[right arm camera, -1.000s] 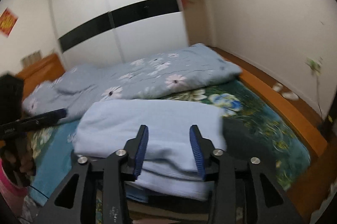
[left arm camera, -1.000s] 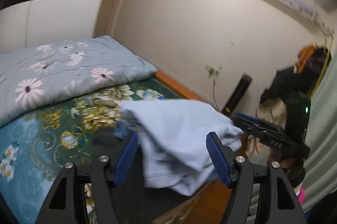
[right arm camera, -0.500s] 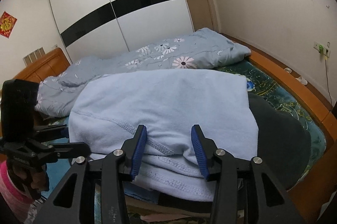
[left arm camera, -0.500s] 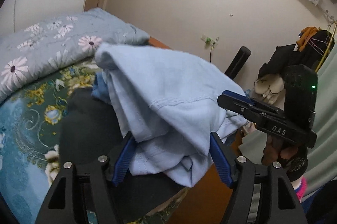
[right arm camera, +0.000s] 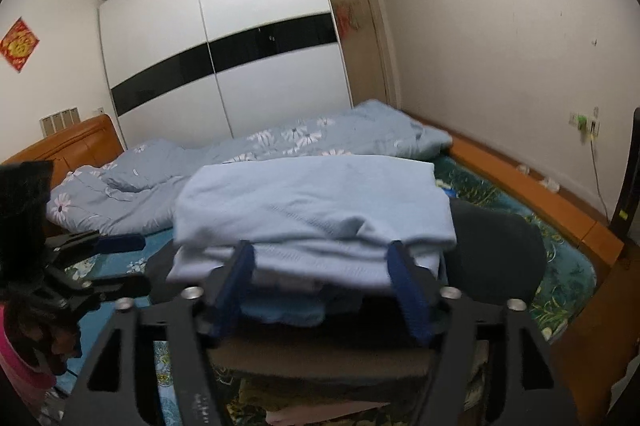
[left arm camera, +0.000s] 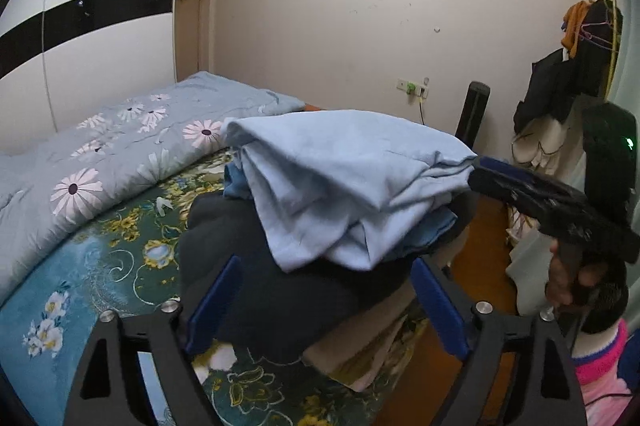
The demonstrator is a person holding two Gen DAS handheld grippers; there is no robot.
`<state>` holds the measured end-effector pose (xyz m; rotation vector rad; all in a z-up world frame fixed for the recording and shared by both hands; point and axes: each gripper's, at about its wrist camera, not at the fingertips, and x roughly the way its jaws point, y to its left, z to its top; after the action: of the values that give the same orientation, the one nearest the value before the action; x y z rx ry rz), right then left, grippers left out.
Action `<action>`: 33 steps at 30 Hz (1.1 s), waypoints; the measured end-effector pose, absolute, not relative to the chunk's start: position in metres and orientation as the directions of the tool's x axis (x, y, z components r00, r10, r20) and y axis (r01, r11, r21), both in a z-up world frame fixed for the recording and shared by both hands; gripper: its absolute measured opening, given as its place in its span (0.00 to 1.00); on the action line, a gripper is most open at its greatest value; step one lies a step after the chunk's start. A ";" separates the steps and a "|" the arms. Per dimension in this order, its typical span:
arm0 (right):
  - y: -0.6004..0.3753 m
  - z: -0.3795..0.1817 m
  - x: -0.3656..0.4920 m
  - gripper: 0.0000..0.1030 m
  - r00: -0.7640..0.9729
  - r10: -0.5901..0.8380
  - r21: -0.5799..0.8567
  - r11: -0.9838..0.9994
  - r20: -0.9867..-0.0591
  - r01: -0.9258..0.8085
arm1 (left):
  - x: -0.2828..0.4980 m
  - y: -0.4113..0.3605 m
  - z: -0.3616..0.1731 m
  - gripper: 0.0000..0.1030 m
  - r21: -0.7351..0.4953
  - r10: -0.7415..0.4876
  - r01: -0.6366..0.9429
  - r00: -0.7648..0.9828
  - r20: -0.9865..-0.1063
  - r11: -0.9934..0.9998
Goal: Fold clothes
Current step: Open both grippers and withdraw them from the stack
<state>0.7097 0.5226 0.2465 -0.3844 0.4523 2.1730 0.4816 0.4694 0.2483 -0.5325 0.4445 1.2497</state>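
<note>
A folded light blue garment (left arm camera: 340,170) lies on top of a pile, over a dark garment (left arm camera: 280,290) and a beige one (left arm camera: 360,358), at the corner of the bed. My left gripper (left arm camera: 328,302) faces the pile's side. Its jaws are opening, and the blue pads stand wide apart beside the dark garment without pressing anything. My right gripper (right arm camera: 322,282) is at the near edge of the light blue garment (right arm camera: 312,202). Its jaws are opening too, with the garment's edge lying loose between the pads.
The bed has a teal floral sheet (left arm camera: 100,266) and a crumpled blue daisy quilt (right arm camera: 168,178) at its far side. An orange wooden bed frame (right arm camera: 540,198) runs along the wall. Hanging clothes (left arm camera: 560,98) fill the right corner. A person's hand (left arm camera: 560,282) holds the right gripper.
Both grippers held the light blue garment up and carried it over the pile. Now it rests on the pile and both pairs of jaws have spread off it.
</note>
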 end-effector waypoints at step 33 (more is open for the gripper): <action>0.422 0.197 0.683 1.00 -0.366 0.767 0.223 -0.291 -0.527 -0.930 | 0.447 0.363 0.209 1.00 -0.083 0.824 -0.997 0.042 -0.565 -0.006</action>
<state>0.6833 0.4216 0.1973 -0.3847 0.6006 1.8711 0.4472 0.3633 0.2086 -0.5351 0.4062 1.4992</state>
